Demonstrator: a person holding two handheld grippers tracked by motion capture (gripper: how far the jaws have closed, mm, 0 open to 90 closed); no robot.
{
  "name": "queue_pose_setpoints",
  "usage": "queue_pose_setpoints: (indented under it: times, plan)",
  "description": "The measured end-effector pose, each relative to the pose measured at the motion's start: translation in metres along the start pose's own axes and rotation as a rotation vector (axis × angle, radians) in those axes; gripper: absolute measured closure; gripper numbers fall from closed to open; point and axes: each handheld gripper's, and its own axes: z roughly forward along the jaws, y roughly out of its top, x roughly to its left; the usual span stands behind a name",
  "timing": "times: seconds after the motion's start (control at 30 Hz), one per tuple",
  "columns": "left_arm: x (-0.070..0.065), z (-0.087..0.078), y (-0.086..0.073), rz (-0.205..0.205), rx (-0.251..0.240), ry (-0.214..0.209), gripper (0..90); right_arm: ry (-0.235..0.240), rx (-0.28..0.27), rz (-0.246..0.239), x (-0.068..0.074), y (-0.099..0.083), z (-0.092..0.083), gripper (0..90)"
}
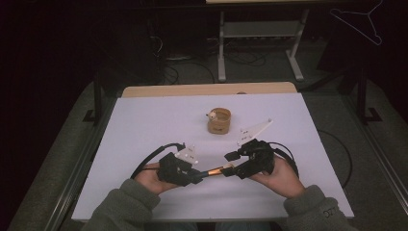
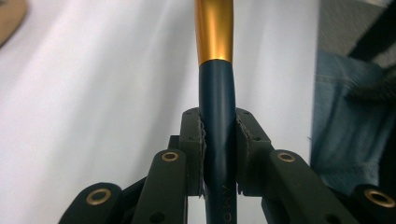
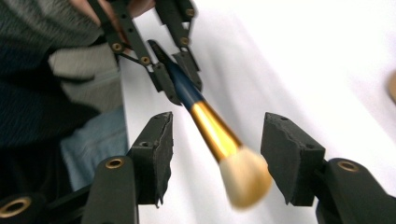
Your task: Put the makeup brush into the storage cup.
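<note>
Between parted right tongs (image 3: pixel 215 158): brush (image 3: pixel 210 130) (left tongs (image 2: pixel 219 140) clamp it).

white table (image 1: pixel 144 125), tan round holder (image 1: pixel 219 121), perhaps wooden

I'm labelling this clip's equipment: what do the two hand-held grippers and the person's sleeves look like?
Both the left gripper and the right gripper are black linkage frames with brass-coloured rivets and dark padded jaws. Each carries a pale three-cornered plate and trails a black cable. The person's sleeves are grey-green fleece.
</note>
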Motion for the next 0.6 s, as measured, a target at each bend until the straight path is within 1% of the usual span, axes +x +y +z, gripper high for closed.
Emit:
queue_pose_setpoints:
  times: [0.07, 0.1, 0.13, 0.17, 0.2, 0.23, 0.27, 0.37, 0.4, 0.43, 0.5, 0.53, 0.6]
  plan:
    - [0.004, -0.004, -0.002, -0.036, -0.027, 0.026, 75.5, 0.001, -0.029, 0.034, -0.004, -0.008, 0.001, 42.9]
    - [0.004, -0.004, -0.002, -0.036, -0.027, 0.026, 75.4, 0.001, -0.038, 0.059, -0.005, -0.011, 0.002, 43.2]
    - [0.008, -0.008, -0.003, -0.071, -0.052, 0.056, 75.5, -0.002, -0.045, 0.078, -0.006, -0.014, 0.004, 43.4]
    - [0.010, -0.011, -0.003, -0.075, -0.058, 0.075, 75.4, -0.014, -0.051, 0.090, -0.008, -0.017, 0.006, 43.0]
    - [0.011, -0.013, -0.003, -0.095, -0.069, 0.080, 75.5, -0.009, -0.062, 0.108, -0.008, -0.019, 0.007, 43.9]
    - [0.012, -0.014, -0.003, -0.114, -0.096, 0.093, 75.5, 0.012, -0.079, 0.128, -0.010, -0.021, 0.009, 44.8]
    - [0.013, -0.016, -0.002, -0.128, -0.113, 0.101, 75.4, 0.025, -0.085, 0.150, -0.011, -0.022, 0.011, 44.8]
    - [0.014, -0.020, 0.001, -0.164, -0.188, 0.114, 75.5, 0.049, -0.092, 0.201, -0.013, -0.022, 0.021, 43.5]
    - [0.014, -0.020, 0.001, -0.164, -0.188, 0.114, 75.4, 0.049, -0.092, 0.201, -0.013, -0.022, 0.021, 43.5]
    - [0.012, -0.022, 0.004, -0.174, -0.240, 0.114, 75.4, 0.062, -0.117, 0.223, -0.015, -0.021, 0.026, 42.7]
    - [0.011, -0.021, 0.007, -0.173, -0.274, 0.106, 75.4, 0.086, -0.175, 0.255, -0.018, -0.019, 0.027, 42.7]
    - [0.010, -0.020, 0.008, -0.172, -0.280, 0.103, 75.4, 0.092, -0.209, 0.275, -0.021, -0.017, 0.027, 42.8]
    - [0.008, -0.017, 0.011, -0.160, -0.281, 0.095, 75.4, 0.127, -0.276, 0.308, -0.025, -0.015, 0.026, 43.3]
